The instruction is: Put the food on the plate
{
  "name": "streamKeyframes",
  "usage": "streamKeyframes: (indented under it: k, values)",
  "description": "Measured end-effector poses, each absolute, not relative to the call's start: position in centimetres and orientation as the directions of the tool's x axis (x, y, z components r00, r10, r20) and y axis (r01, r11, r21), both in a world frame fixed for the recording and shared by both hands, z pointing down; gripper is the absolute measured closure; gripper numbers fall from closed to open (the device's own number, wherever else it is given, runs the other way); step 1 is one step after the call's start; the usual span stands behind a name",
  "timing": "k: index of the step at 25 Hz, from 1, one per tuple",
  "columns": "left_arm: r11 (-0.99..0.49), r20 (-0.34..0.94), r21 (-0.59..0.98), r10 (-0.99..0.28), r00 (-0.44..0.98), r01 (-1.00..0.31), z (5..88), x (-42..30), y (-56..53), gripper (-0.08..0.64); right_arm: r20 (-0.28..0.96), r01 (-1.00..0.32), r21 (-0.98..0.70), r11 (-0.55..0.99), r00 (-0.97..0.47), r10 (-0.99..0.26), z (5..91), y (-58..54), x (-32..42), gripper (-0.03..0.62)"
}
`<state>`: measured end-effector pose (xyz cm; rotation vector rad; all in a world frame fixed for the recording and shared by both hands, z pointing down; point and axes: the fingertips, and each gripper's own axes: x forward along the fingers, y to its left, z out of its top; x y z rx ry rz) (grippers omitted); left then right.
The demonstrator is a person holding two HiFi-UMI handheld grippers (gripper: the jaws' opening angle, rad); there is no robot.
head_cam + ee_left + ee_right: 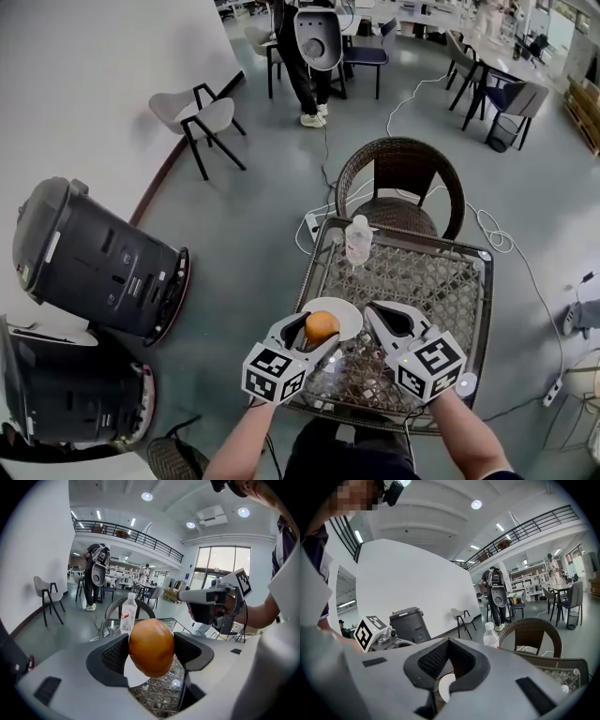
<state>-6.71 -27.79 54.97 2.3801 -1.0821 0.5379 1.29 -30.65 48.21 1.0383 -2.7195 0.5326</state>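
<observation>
Orange (151,646): round, smooth, evenly coloured. It is clamped at mid-height between the left gripper (314,333) pads, over the near part of the white plate (348,316). Right gripper (378,312): jaws pressed together, empty, just beside the plate. Water bottle (358,239) stands at the table's (427,281) far edge.

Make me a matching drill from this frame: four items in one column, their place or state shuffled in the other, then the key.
Things
1. orange round fruit
2. white round plate
3. clear plastic water bottle
4. right gripper

Place or state
A. stands upright near the far edge of the glass-topped wicker table
B. jaws together, nothing between them
C. clamped between the jaws of the left gripper
D. lies on the table, below the held fruit

Pairs: 1-C, 2-D, 3-A, 4-B
</observation>
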Motion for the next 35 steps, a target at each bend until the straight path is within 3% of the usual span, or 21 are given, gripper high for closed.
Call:
streamKeyframes:
  k: [17, 35]
  values:
    - [-0.483, 0.662, 0.391, -0.444, 0.604, -0.783, 67.6, -4.3, -31.1, 0.252, 0.476, -0.776, -0.324, 0.541, -0.628, -0.616, 57.9, -32.1, 4.8, 0.589]
    - [-0.382, 0.686, 0.468, -0.411, 0.600, -0.797, 72.5, -4.0, -31.6, 0.250, 0.503, -0.772, -0.374, 0.514, -0.635, -0.586, 59.1, -31.4, 4.6, 0.589]
